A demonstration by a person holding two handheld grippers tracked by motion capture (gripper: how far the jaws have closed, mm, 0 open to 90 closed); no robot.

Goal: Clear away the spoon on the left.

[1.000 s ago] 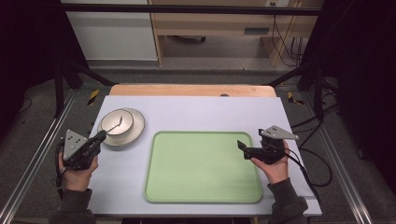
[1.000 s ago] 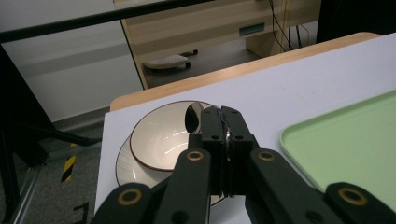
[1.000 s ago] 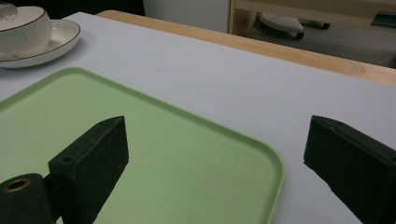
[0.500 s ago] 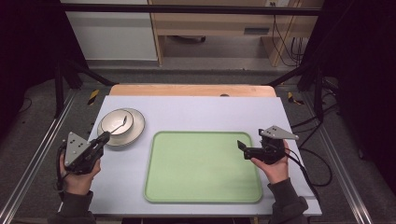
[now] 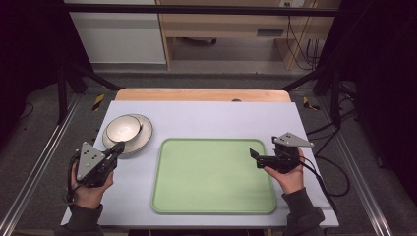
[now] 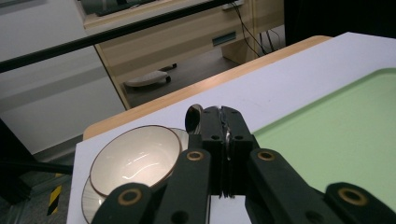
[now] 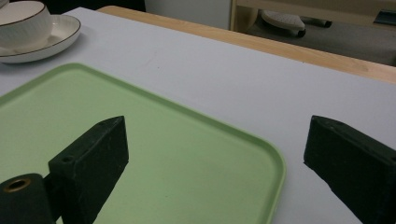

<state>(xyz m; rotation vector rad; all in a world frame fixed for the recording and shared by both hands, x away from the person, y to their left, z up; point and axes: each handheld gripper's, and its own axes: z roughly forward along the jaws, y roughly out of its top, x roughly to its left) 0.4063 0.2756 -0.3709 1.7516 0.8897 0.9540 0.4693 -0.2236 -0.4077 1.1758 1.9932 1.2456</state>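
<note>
The spoon (image 6: 194, 117) sits clamped in the closed jaws of the left gripper (image 5: 118, 147), its bowl poking up past the tips, just over the near rim of the saucer (image 5: 143, 139) that carries the white bowl (image 5: 123, 129) near the table's (image 5: 206, 115) left edge. To carry it well, keep the grip firm and lift clear of the bowl's rim before swinging towards the green tray (image 5: 214, 174), which lies bare. The right gripper (image 5: 253, 156) hangs with jaws wide apart over the tray's right edge.
</note>
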